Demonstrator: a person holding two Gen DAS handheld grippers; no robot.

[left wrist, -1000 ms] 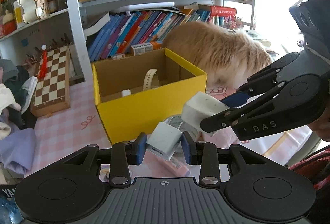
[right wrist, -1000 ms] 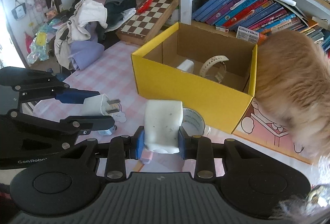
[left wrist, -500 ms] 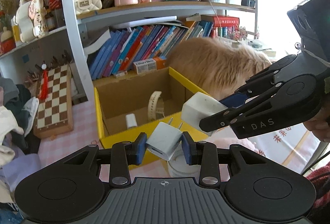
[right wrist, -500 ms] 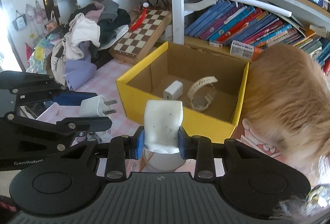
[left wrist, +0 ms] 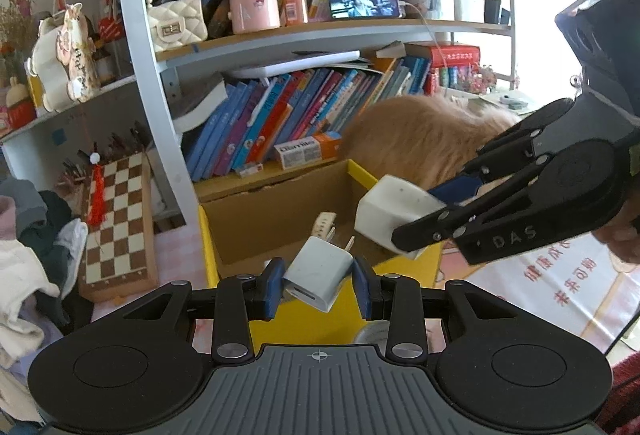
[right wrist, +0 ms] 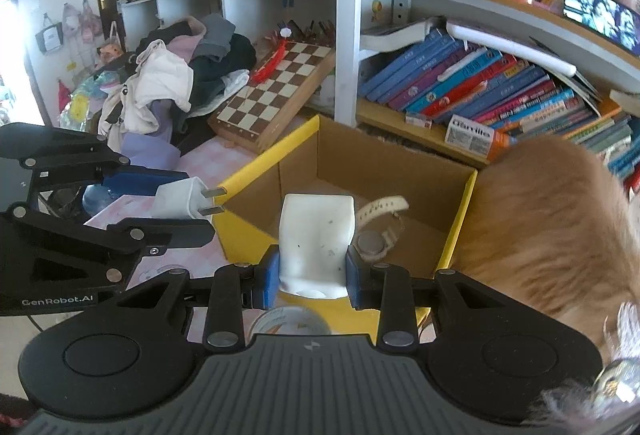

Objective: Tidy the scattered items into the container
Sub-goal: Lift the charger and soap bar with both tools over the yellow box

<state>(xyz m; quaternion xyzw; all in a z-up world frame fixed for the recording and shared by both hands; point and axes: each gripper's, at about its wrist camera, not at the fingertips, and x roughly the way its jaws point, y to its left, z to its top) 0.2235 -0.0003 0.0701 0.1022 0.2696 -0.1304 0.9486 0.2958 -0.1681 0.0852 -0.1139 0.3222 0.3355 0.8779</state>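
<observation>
Two grippers, charger (left wrist: 319, 273), white block (right wrist: 316, 239), over box (right wrist: 256, 165)

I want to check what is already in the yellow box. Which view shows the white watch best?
The right wrist view: it looks down into the yellow box, showing the white watch with its strap and round case on the floor. The left wrist view shows only a strip of strap above the charger plug.

Yellow cardboard box (right wrist: 256, 165) sits open with a white watch (right wrist: 380, 219) inside; white plug charger (left wrist: 318, 273) and chunky white block (right wrist: 316, 235) both held above its front edge.
</observation>
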